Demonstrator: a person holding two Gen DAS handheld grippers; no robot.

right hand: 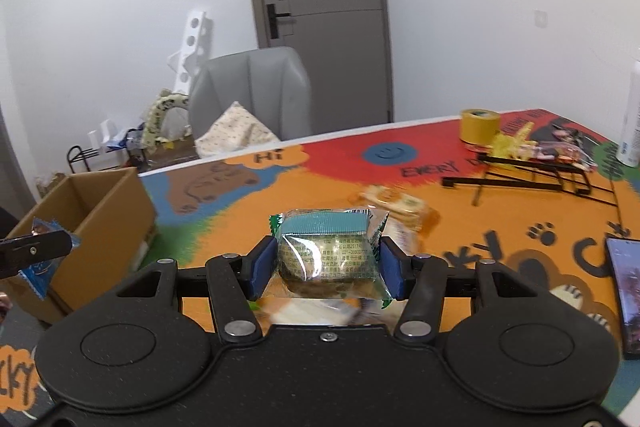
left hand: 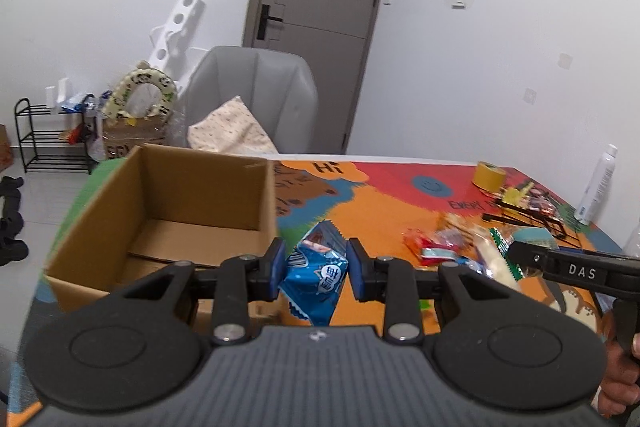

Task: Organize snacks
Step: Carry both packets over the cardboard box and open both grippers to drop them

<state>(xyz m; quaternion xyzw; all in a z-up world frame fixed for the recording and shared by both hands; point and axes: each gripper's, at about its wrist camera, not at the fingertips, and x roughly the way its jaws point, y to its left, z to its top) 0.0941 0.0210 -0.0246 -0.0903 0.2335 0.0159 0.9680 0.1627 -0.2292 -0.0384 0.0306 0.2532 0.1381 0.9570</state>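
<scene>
Open cardboard box (left hand: 168, 219) sits at left end of worktop (left hand: 384, 215), interior bare. Loose snack pile (left hand: 448, 247) lies right of centre; yellow tape roll (right hand: 479, 125), black wire rack (right hand: 532, 175) and phone (right hand: 626, 291) beyond. Mat print reads "Hi". Left hand-held gripper (left hand: 316, 269), tilted down, pinches a blue snack packet (left hand: 316, 267) beside the box. Right hand-held gripper (right hand: 328, 267), marked "DAS", clamps a green-wrapped cake (right hand: 326, 255) above the worktop.

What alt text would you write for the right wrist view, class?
The right gripper clamps a clear-wrapped green snack above a colourful cartoon tablecloth. An open cardboard box sits left, yellow tape and more snacks beyond.
</scene>
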